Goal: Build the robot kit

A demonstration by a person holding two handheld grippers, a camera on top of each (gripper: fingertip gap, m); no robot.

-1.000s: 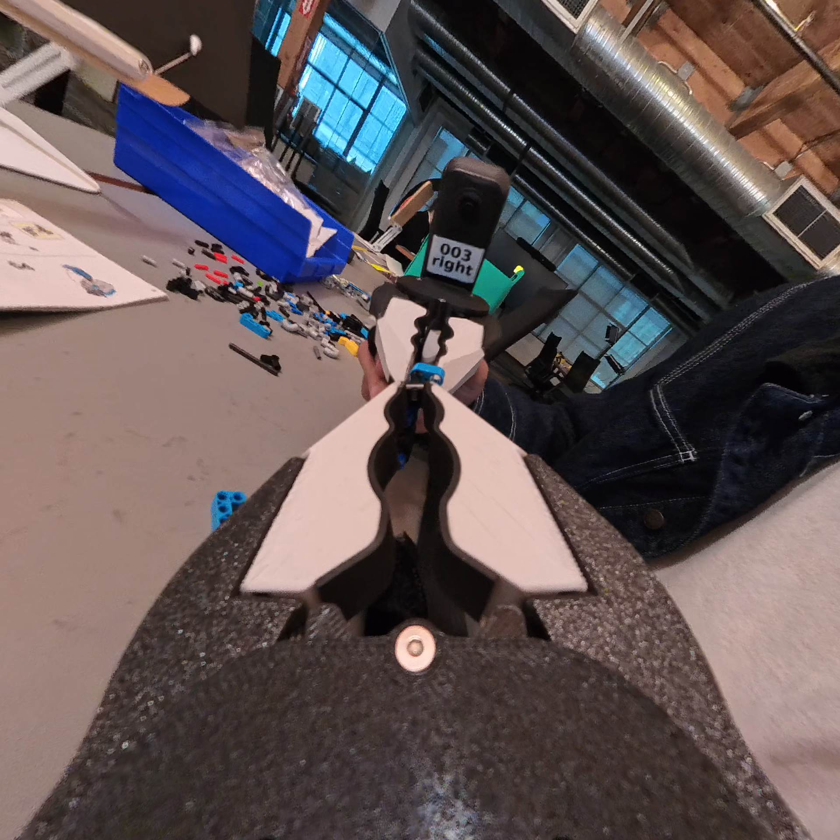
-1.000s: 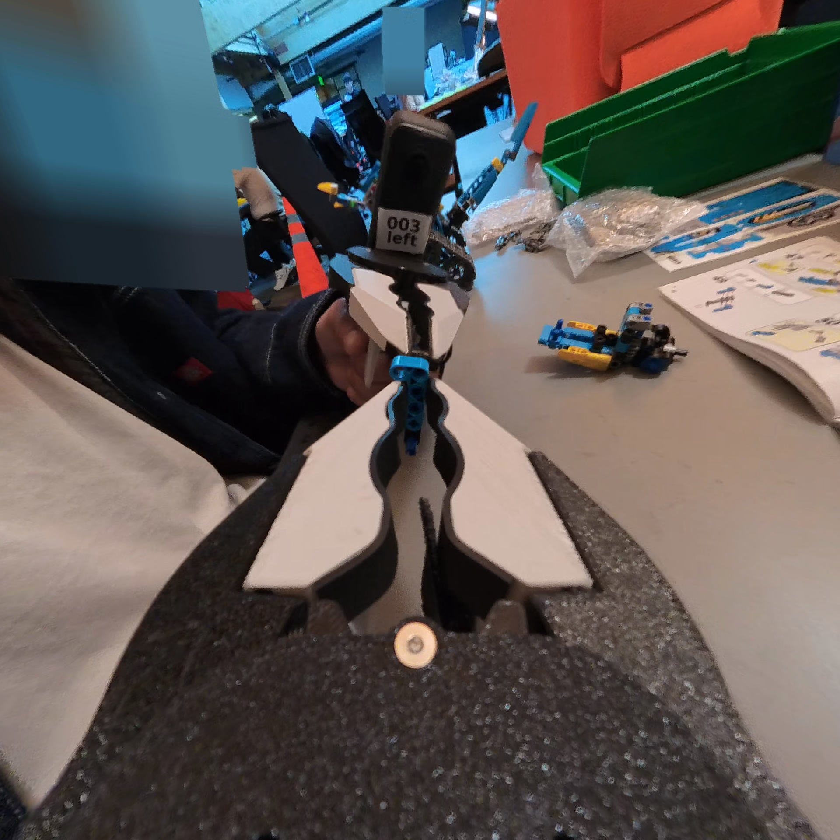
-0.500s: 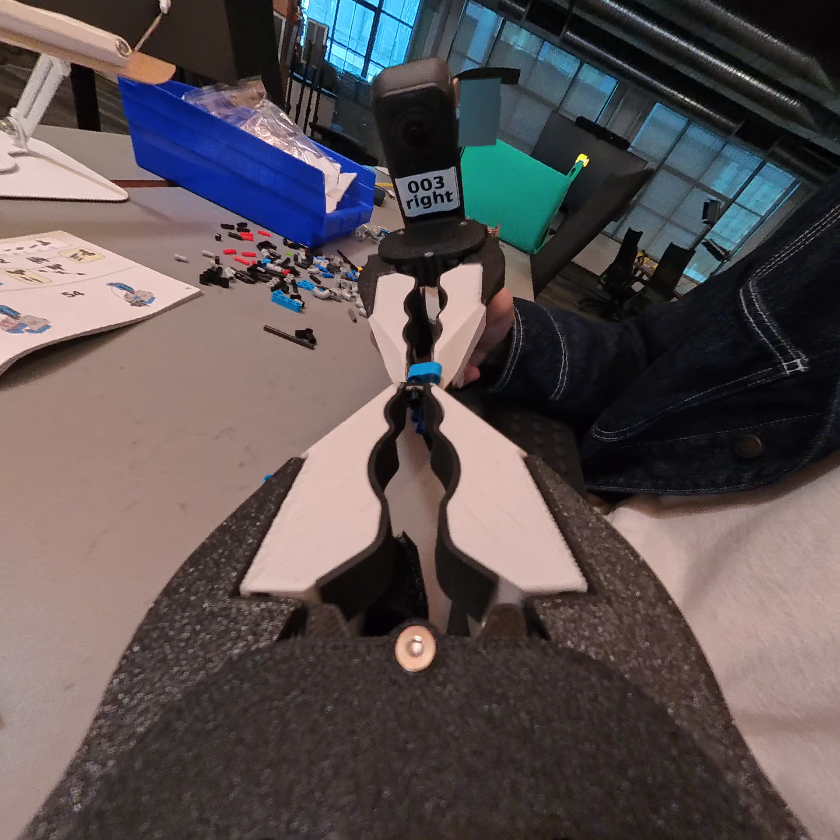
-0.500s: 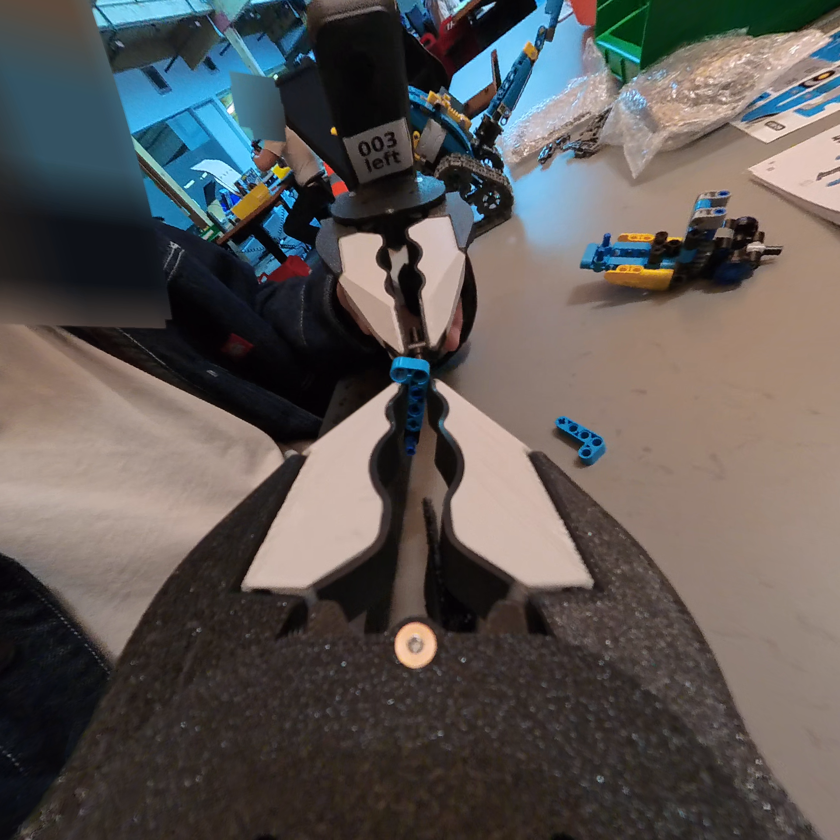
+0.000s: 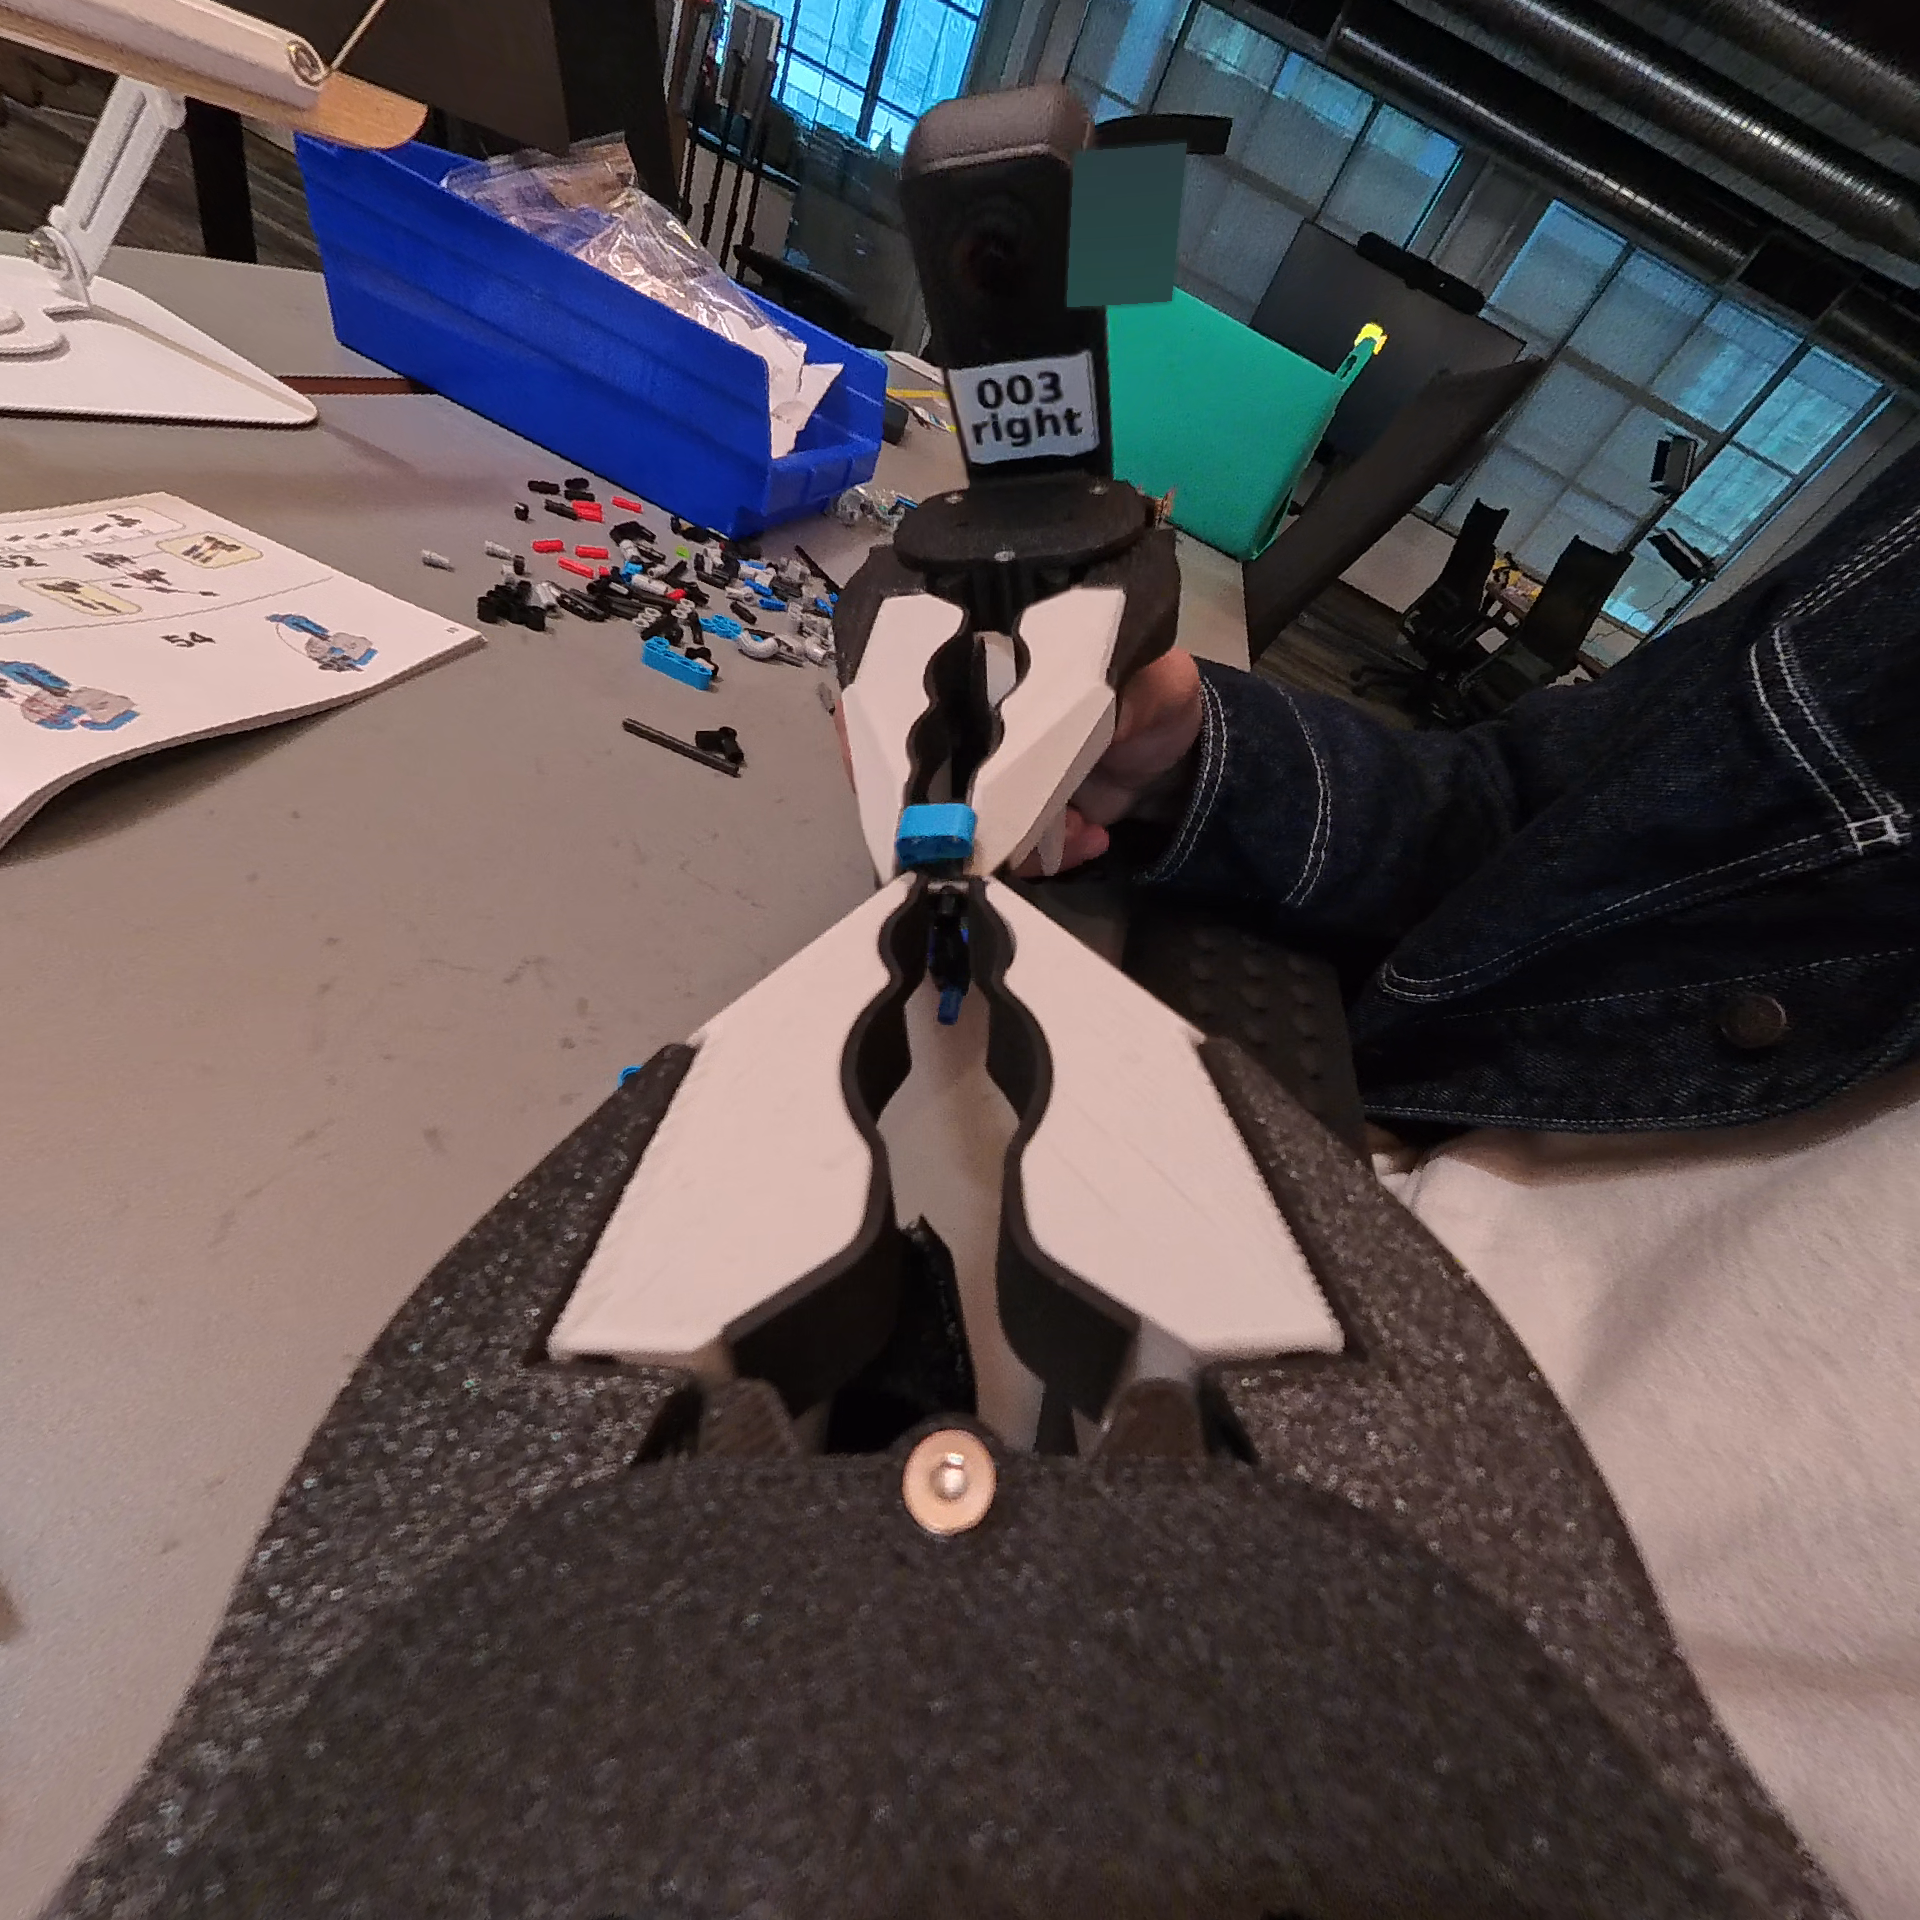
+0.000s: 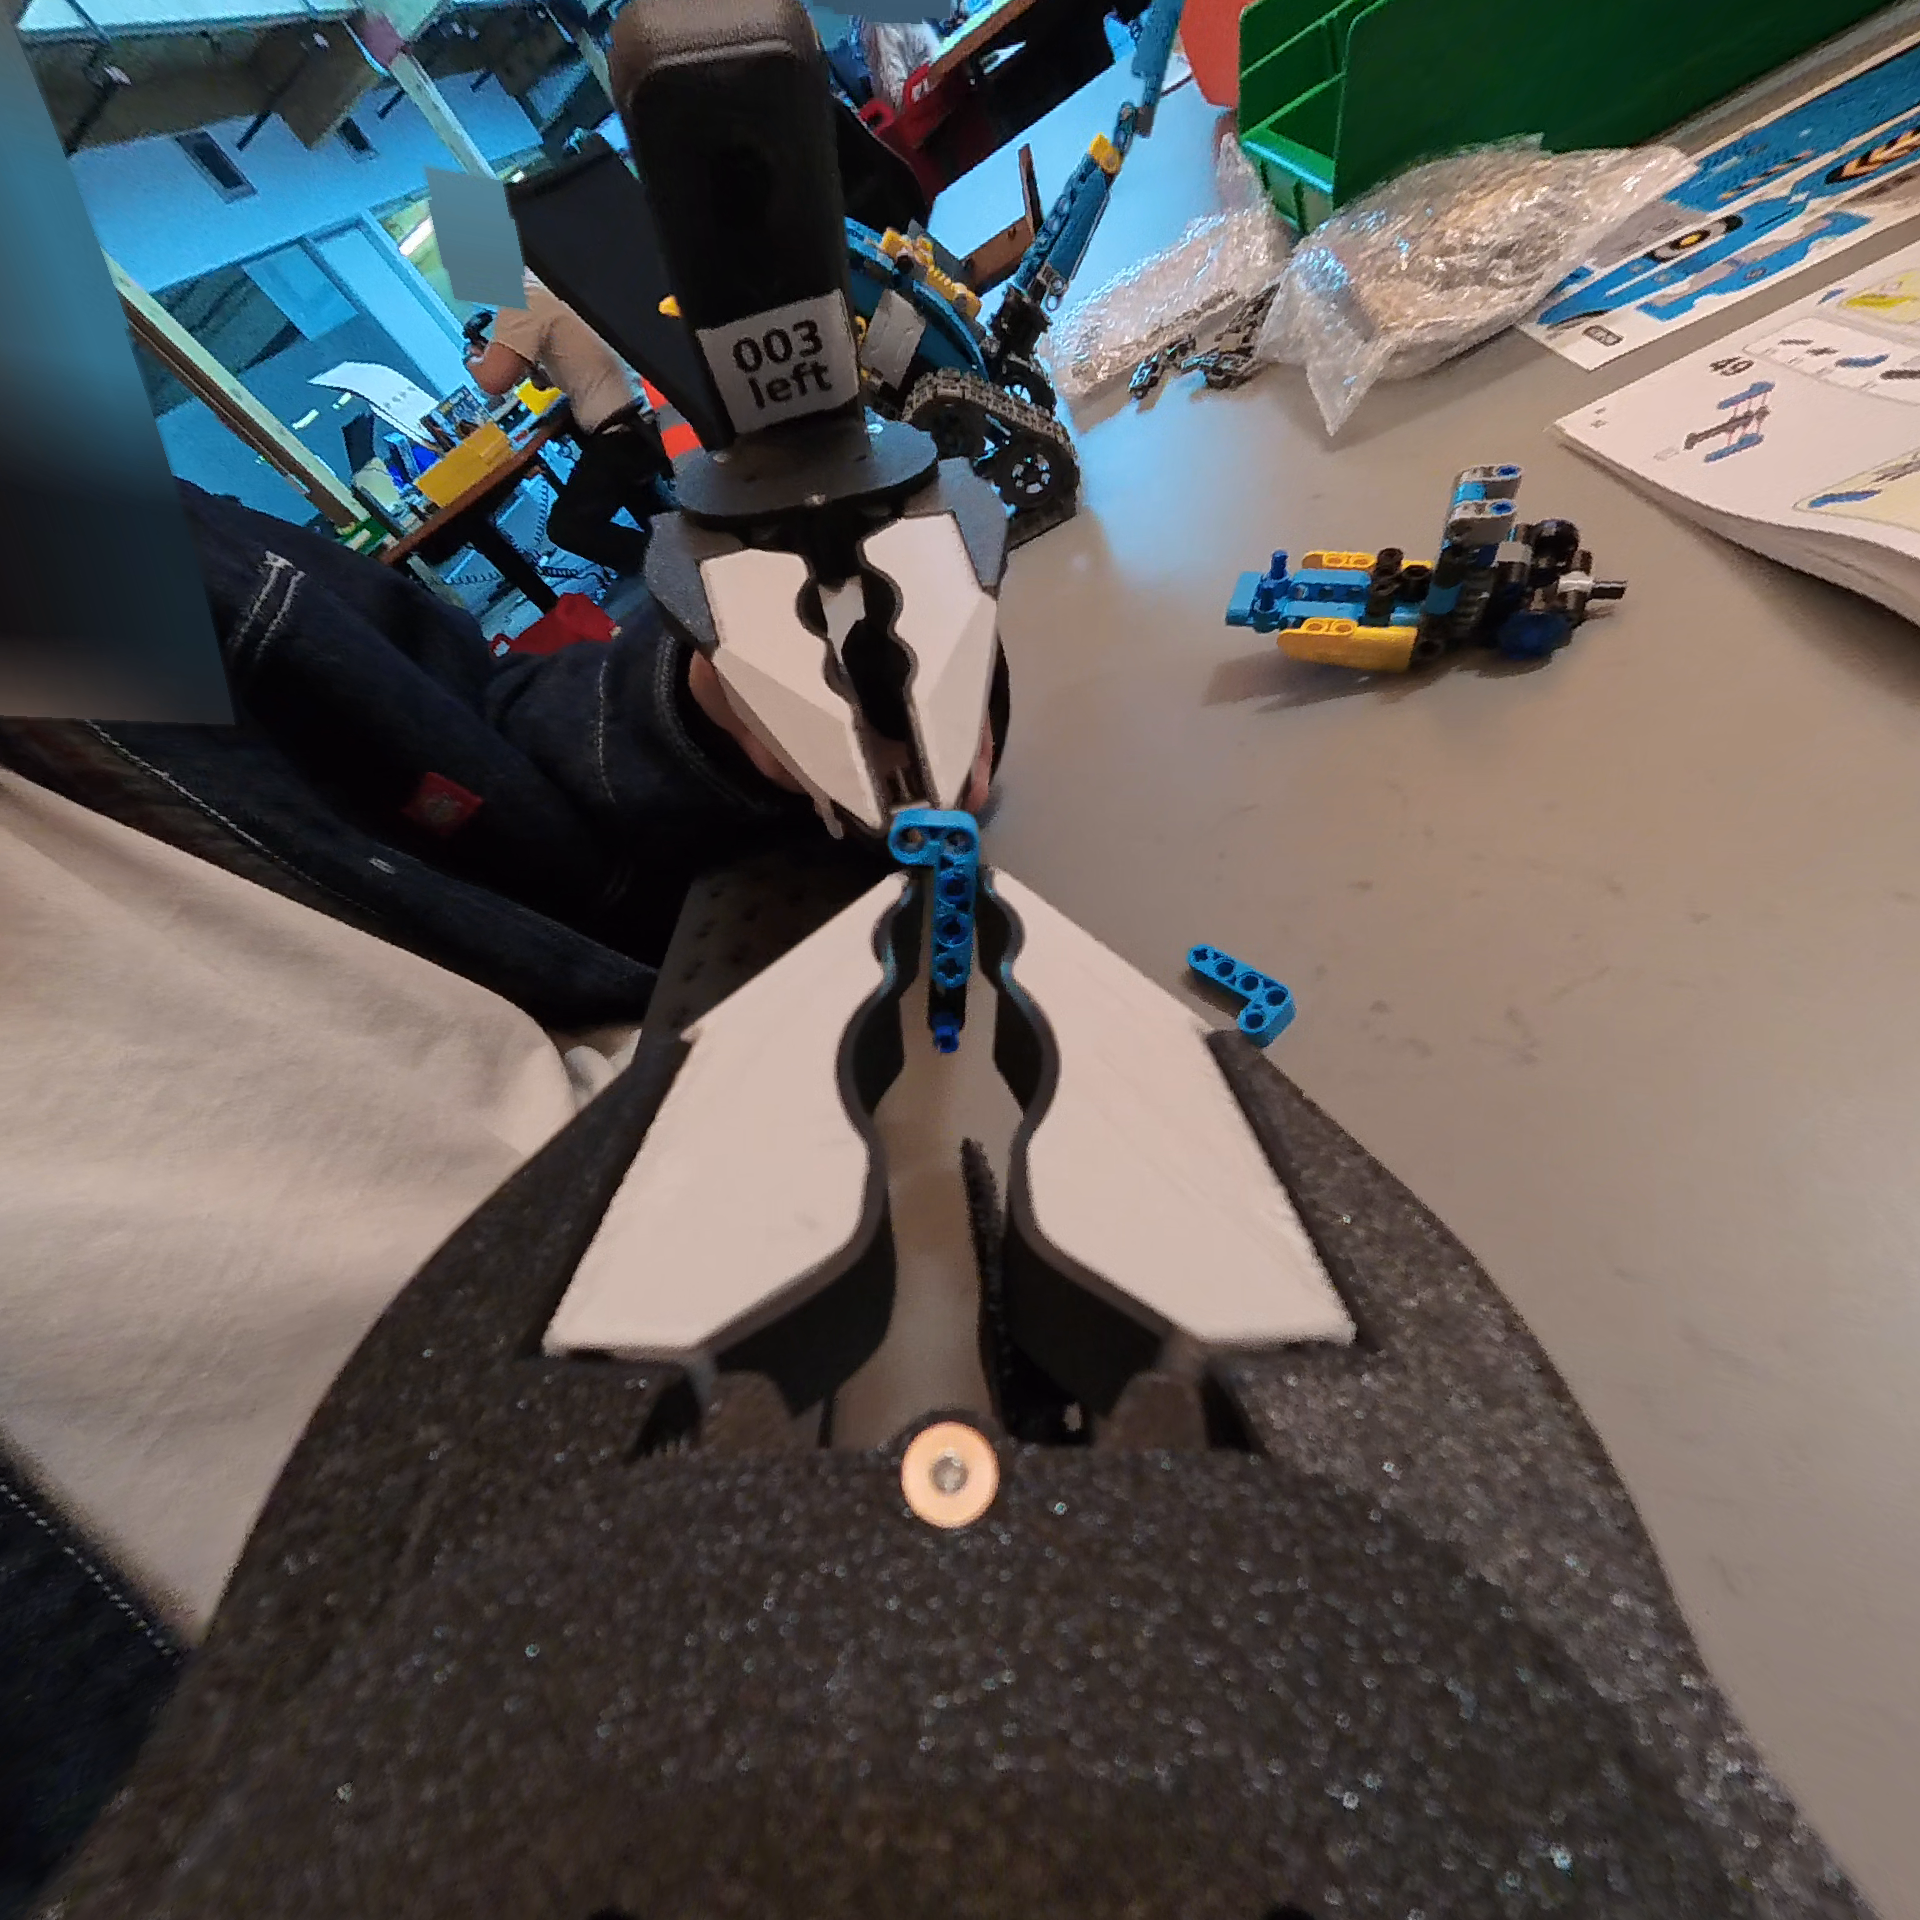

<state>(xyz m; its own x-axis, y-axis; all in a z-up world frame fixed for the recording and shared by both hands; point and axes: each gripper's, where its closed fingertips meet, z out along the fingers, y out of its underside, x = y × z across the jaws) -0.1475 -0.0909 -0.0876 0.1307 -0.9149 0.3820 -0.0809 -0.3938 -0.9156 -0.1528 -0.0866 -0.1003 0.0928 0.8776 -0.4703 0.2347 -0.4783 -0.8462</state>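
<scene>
My right gripper is shut on a blue L-shaped beam, whose short arm sticks out past the tips. A black pin with a blue end hangs from the beam's inner end. My left gripper is shut on a small black and blue pin piece. The two grippers meet tip to tip above the grey table. The beam's end touches the left tips. The left gripper also shows in the right wrist view, the right gripper in the left wrist view. A hand holds each.
A blue bin, a pile of loose small parts, a black axle and an open booklet lie left. A blue and yellow model, a loose blue beam, bags, a green bin. Both grippers' tips are close together, under 4 cm apart. The black axle is about 20 cm from both grippers' fingertips.
Both grippers stay shut and tip to tip. The pair has tilted and turned over the table, so more of the table shows in both views. The beam stays held.
</scene>
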